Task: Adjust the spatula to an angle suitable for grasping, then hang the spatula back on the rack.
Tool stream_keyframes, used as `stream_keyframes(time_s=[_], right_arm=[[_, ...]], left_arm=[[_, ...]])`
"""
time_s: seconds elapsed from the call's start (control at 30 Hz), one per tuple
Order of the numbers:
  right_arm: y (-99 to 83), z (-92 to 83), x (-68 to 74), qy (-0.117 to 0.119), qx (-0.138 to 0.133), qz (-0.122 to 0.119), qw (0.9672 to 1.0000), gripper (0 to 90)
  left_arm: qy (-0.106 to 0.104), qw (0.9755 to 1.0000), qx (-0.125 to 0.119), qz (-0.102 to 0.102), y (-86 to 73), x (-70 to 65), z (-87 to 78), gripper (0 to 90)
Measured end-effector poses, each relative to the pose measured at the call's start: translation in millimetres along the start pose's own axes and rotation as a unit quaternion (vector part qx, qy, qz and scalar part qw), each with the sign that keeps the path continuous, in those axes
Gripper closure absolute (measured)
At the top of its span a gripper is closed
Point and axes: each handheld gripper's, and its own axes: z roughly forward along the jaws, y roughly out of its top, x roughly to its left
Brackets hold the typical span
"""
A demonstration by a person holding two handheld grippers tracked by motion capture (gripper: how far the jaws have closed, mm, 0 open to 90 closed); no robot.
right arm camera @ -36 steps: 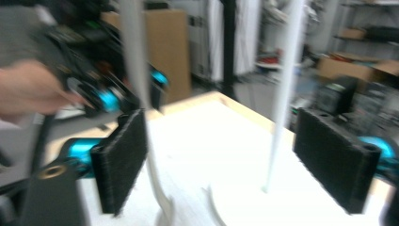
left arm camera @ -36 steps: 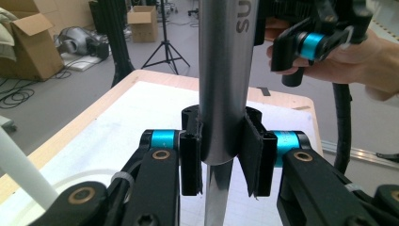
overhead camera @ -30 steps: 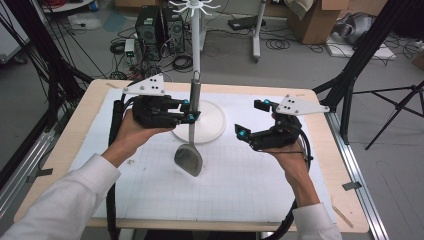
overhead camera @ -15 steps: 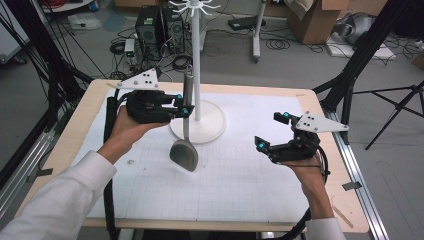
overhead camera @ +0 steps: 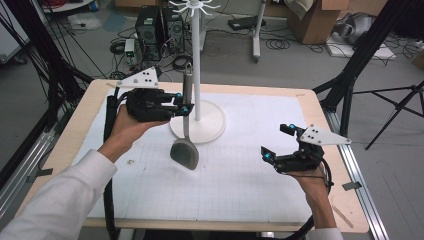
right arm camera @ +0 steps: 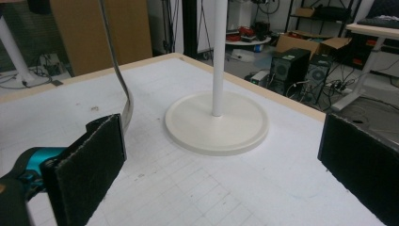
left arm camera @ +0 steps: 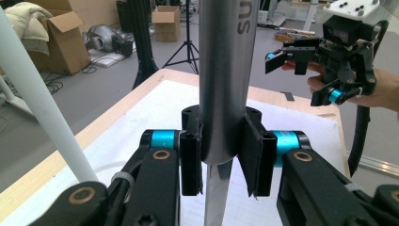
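Left tool [overhead camera: 186, 102] clamps the steel handle of a spatula [overhead camera: 185, 150], blade hanging above the tabletop [overhead camera: 240, 185] beside the white stand [overhead camera: 196, 70]; right tool [overhead camera: 276, 142] spread wide, holding nothing.

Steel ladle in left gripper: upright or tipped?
Upright: steel ladle hangs handle-up, bowl down above the table, left gripper shut on its handle.

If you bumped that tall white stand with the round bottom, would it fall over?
Probably not from a small bump: the white stand sits on a wide, flat round base, which should steady it. A push high on its thin tall pole would likely tip it more easily. It looks stiff, not bendy.
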Motion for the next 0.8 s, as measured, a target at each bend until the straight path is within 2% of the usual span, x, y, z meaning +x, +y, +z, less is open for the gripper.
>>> stream_keyframes(time_s=[0.4, 0.53, 0.8], right_arm=[[-20.8, 0.2, -2.4, -0.007, -0.002, 0.007, 1.0000, 0.1], [-30.3, 1.1, -3.1, -0.009, -0.001, 0.010, 0.9999, 0.1], [-42.8, -2.9, -6.5, -0.011, -0.009, 0.021, 0.9997, 0.1]], left_arm=[[0.005, 1.0000, 0.002, -0.004, 2.8, 4.4, 0.1, 71.4], [0.007, 0.9999, 0.002, -0.008, 5.4, 8.3, 1.6, 71.4], [0.020, 0.9998, 0.007, -0.001, 17.9, 21.9, 3.1, 71.4]])
